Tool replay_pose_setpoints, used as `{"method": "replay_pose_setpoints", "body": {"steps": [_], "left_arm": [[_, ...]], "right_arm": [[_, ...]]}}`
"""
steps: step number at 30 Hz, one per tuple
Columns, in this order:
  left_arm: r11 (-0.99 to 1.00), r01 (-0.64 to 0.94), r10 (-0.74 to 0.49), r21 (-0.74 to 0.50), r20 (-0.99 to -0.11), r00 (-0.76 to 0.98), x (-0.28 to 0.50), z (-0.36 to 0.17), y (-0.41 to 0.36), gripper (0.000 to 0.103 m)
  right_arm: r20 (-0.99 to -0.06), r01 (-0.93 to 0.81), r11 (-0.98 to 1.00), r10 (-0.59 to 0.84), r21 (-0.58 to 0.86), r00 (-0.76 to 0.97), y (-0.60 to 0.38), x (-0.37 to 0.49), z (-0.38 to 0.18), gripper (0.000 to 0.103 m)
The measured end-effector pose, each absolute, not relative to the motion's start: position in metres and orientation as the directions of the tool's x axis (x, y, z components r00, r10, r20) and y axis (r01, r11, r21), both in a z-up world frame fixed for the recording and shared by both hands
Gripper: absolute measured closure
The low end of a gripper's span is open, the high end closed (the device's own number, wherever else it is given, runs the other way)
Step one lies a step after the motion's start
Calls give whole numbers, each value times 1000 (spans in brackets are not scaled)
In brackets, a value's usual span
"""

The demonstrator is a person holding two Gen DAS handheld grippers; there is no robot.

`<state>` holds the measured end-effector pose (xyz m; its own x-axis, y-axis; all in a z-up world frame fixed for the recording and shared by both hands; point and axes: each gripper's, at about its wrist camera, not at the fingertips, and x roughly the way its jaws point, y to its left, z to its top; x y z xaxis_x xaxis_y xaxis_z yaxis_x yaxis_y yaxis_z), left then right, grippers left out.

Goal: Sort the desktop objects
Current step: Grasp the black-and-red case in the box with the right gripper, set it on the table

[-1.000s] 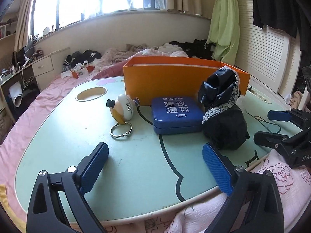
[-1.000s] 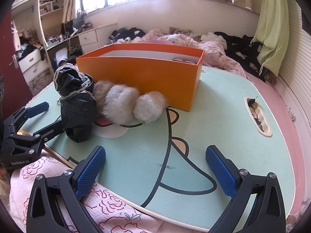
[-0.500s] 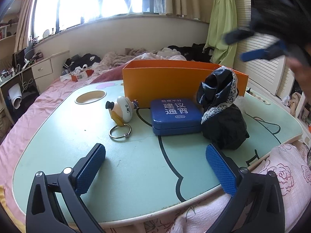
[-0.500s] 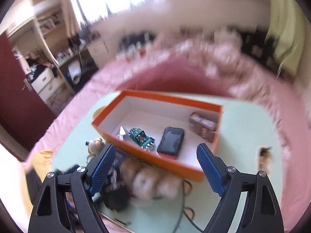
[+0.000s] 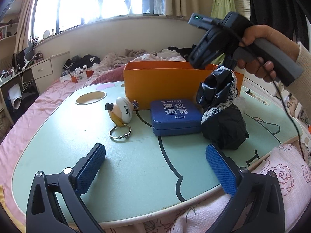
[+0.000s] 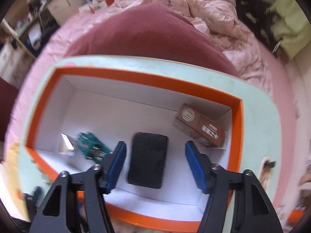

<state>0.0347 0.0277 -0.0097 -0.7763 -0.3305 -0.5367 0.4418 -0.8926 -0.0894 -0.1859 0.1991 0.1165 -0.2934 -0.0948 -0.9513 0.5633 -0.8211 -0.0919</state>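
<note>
Right wrist view: our right gripper [image 6: 155,165], jaws half-spread, just been closing and pinching nothing, hangs over the orange box [image 6: 140,75] with a black case [image 6: 147,161] lying between and below its pads [image 6: 116,163], so we judge it best to descend squarely before closing.

The left gripper [image 5: 155,167] sits low and near, angled slightly downward, its blue-padded jaws spread wide with nothing between them. At far right a hand [image 5: 258,52] holds the right gripper [image 6: 155,165] raised and pointing steeply down, its empty jaws having just been closing.
</note>
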Motion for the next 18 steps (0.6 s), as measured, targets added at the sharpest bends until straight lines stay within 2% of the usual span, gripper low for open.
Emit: {"method": "replay_pose_setpoints", "body": {"steps": [4, 8, 13, 18], "left_arm": [[-892, 443, -331, -90, -537, -776, 35, -10, 28, 0], [-891, 445, -334, -89, -536, -775, 34, -10, 28, 0], [-891, 444, -333, -91, -535, -777, 33, -9, 29, 0], [-890, 447, -336, -91, -534, -776, 33, -9, 29, 0]], "right_arm": [[-935, 581, -789, -22, -201, -353, 197, -179, 104, 48], [-918, 617, -737, 10, -275, -397, 196, -176, 99, 63], [-902, 626, -753, -104, -203, -418, 208, -176, 111, 63], [-806, 632, -771, -319, -86, -498, 232, -162, 162, 63]]}}
